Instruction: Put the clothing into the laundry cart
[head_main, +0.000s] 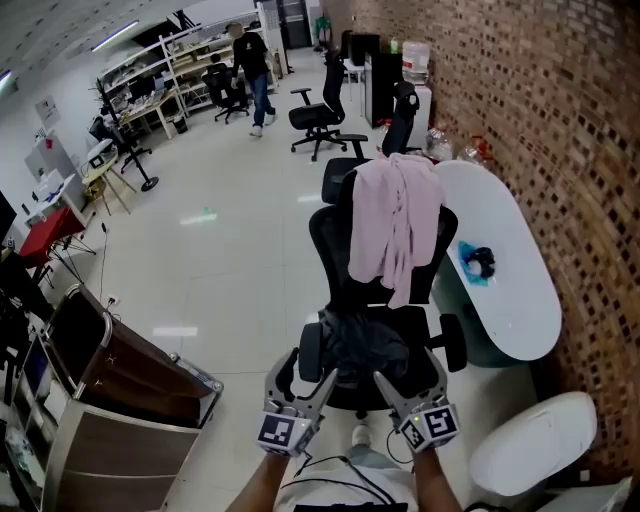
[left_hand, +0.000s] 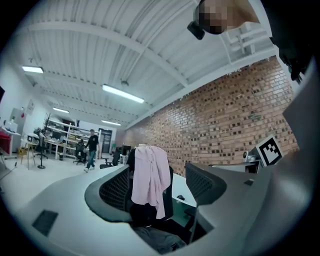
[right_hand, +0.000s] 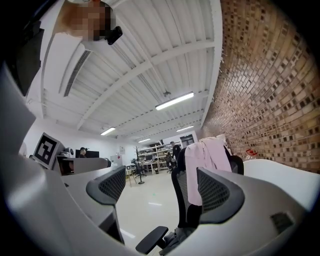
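A pink shirt (head_main: 397, 225) hangs over the backrest of a black office chair (head_main: 330, 240). A dark grey garment (head_main: 365, 345) lies crumpled on its seat. The laundry cart (head_main: 120, 395), a dark bag in a metal frame, stands at lower left. My left gripper (head_main: 303, 380) and right gripper (head_main: 410, 380) hover side by side just before the seat, both open and empty. In the left gripper view the pink shirt (left_hand: 150, 180) and the dark garment (left_hand: 160, 241) show between the open fingers (left_hand: 117, 192). The right gripper view has the pink shirt (right_hand: 207, 160) between the spread pads (right_hand: 217, 192).
A white oval table (head_main: 515, 300) with a small blue-black item (head_main: 478, 262) stands right of the chair, along the brick wall (head_main: 580, 150). A white rounded seat (head_main: 535, 440) sits at lower right. More office chairs (head_main: 320, 112) and a person (head_main: 252, 70) are far back.
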